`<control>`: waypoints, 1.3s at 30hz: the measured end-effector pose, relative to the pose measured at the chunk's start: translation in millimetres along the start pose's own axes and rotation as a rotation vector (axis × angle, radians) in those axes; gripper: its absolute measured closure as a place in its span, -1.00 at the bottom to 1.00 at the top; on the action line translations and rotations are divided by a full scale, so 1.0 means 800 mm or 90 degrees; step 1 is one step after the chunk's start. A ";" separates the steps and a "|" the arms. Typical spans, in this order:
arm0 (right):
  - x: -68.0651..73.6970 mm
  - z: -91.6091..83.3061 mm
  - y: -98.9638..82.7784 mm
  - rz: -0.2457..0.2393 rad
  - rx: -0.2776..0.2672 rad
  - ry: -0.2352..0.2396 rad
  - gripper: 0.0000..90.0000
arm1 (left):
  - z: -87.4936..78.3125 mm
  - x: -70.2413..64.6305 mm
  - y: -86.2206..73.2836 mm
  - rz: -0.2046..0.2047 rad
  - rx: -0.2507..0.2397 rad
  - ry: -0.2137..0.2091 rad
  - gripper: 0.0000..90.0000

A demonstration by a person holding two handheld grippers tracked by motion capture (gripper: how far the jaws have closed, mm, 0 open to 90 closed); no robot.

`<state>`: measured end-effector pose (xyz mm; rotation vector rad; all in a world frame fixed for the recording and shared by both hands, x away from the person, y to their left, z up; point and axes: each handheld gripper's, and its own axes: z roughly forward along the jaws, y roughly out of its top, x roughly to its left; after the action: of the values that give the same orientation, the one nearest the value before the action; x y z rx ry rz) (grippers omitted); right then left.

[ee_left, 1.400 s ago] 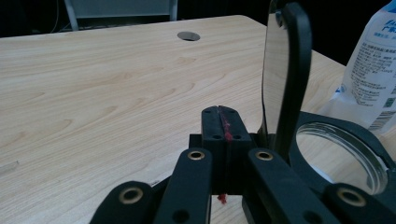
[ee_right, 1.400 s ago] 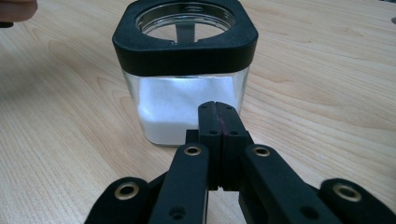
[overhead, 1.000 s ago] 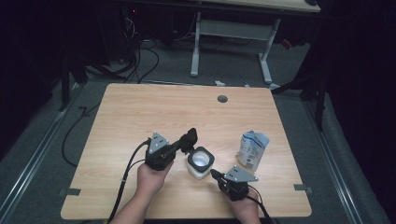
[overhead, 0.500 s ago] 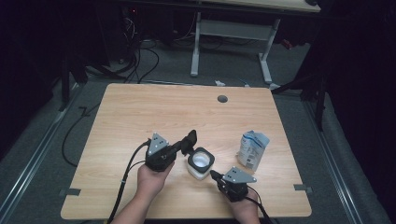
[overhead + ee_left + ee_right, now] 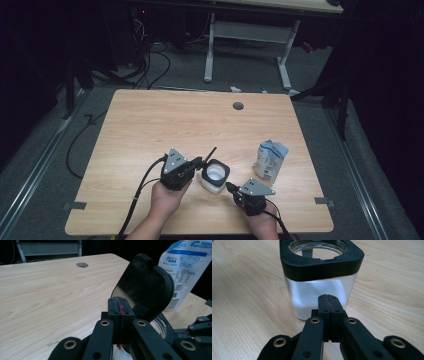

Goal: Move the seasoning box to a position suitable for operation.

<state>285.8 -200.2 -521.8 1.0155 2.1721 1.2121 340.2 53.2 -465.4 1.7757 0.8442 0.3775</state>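
You are holding the left gripper (image 5: 196, 163) at the jar's nine o'clock, its jaws pressed together against the raised black lid (image 5: 145, 287), nothing pinched between them. The jar (image 5: 215, 175), clear with a black collar and white powder inside, is standing open near the table's (image 5: 150, 120) front edge. At its five o'clock you are resting the right gripper (image 5: 231, 187), jaws likewise pressed together, tips at the glass wall. A blue-and-white pouch (image 5: 270, 160) is standing at the jar's three o'clock.

clear glass-like jar (image 5: 319, 287) w/ matt black plastic rim, glossy lid (image 5: 143, 285), light wood table (image 5: 150, 125).
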 end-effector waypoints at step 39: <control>-0.010 -0.011 -0.008 0.018 0.000 -0.011 1.00 | 0.048 0.033 -0.043 -0.011 0.074 0.016 1.00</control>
<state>282.7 -212.9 -522.5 1.0563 2.1506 1.2123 370.1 50.5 -515.5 1.8731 0.9146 0.3453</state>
